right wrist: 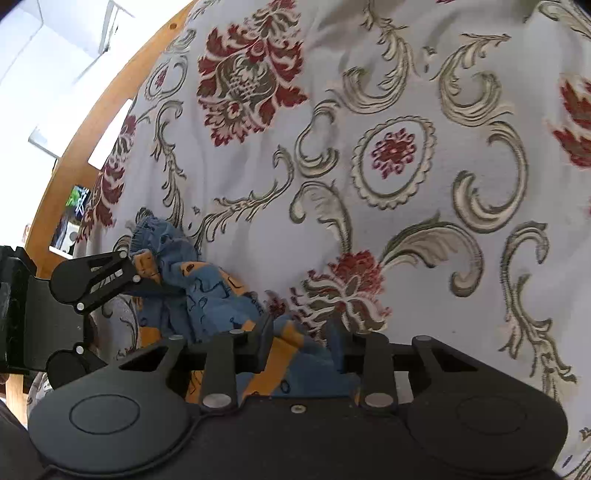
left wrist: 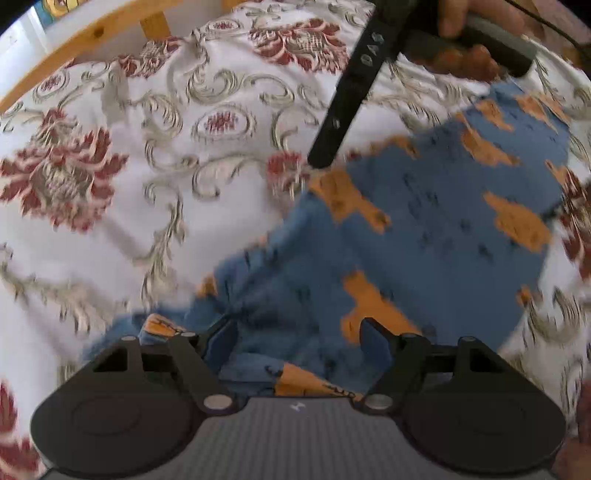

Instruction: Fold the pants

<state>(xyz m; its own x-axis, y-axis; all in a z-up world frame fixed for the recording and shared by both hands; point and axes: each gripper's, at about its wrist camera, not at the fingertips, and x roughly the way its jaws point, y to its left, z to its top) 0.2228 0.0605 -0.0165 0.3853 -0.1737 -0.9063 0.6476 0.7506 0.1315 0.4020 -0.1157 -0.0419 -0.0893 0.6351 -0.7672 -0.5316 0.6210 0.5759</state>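
Observation:
The pants are blue with orange patches and lie on a floral bedspread. In the left wrist view my left gripper has bunched pants fabric between its fingers, jaws apart around it. My right gripper shows there as a black finger touching the pants' far edge. In the right wrist view my right gripper has pants fabric between its fingers. The left gripper shows there at the left, on the pants' ribbed end.
A curved wooden bed rail runs along the bedspread's far side; it also shows in the right wrist view. A white wall lies beyond it. A hand holds the right gripper's handle.

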